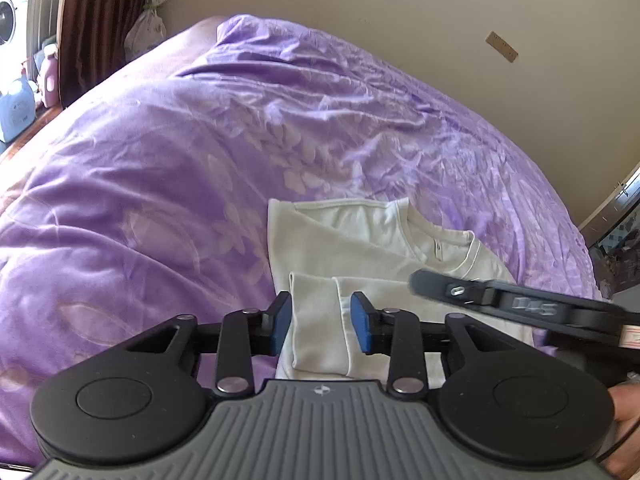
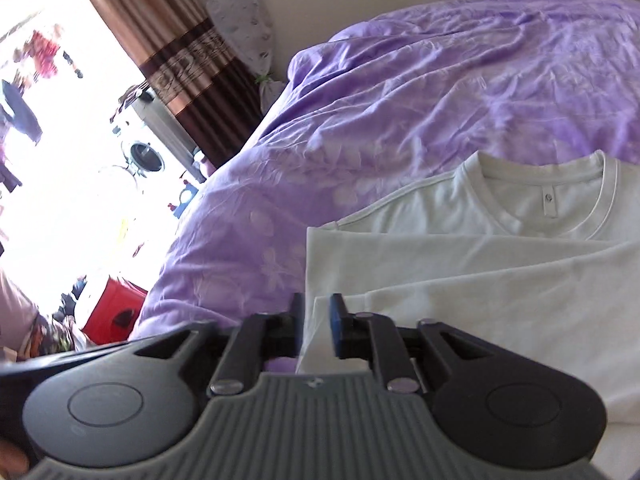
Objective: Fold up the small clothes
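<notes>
A pale, partly folded T-shirt (image 1: 360,240) lies on a purple floral bedspread (image 1: 160,184), neckline (image 2: 548,204) toward the wall and its sleeves already turned in across the body. The left gripper (image 1: 322,322) stands part open with its blue pads (image 1: 280,324) astride a folded sleeve cuff (image 1: 316,320) at the shirt's near-left edge, not visibly pinching it. The right gripper (image 2: 316,326), narrower but also apart, straddles the shirt's near edge (image 2: 320,320) in its own view, with no clear sign that the pads press on the cloth; in the left view its black body (image 1: 500,300) reaches in over the shirt from the right. The step in hand looks like taking hold of the lower edge to fold the shirt up toward the collar. To do it well, each gripper should probably bite all the stacked layers, cuff included, before closing, so nothing slips out mid-lift. The two grips would best sit level with each other and well apart, then rise and travel together, laying the hem squarely below the neckline so the crease runs straight and the soft bedspread does not bunch beneath.
</notes>
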